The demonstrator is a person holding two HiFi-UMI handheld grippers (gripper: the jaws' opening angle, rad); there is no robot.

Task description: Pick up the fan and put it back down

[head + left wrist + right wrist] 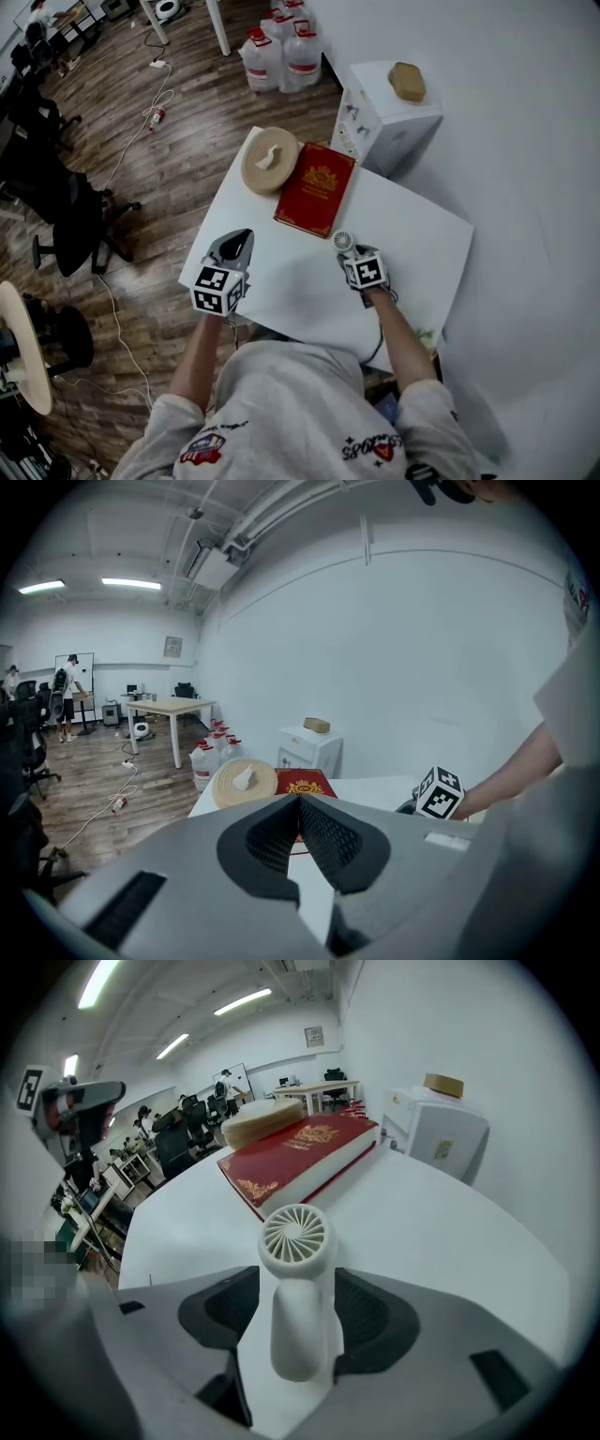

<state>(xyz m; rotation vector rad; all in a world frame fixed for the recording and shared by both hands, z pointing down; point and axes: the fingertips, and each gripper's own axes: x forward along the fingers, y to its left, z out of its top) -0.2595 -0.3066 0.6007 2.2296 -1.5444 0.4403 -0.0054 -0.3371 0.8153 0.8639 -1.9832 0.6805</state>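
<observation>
A small white hand fan (294, 1269) lies on the white table (412, 244), its round grille pointing toward the red book (300, 1152). My right gripper (298, 1316) straddles the fan's handle. The jaws are open: table shows between the left pad and the handle, and the right pad sits close beside it. In the head view the fan (343, 241) is just ahead of the right gripper (352, 255). My left gripper (244, 234) hovers over the table's left part, shut and empty, its fingertips meeting in the left gripper view (300, 801).
A red book (315, 188) and a round straw hat (270, 160) lie at the table's far side. Behind stands a white cabinet (389, 122) with a brown object (407, 82) on top. Water jugs (281, 52), cables and an office chair (66, 216) are on the floor at left.
</observation>
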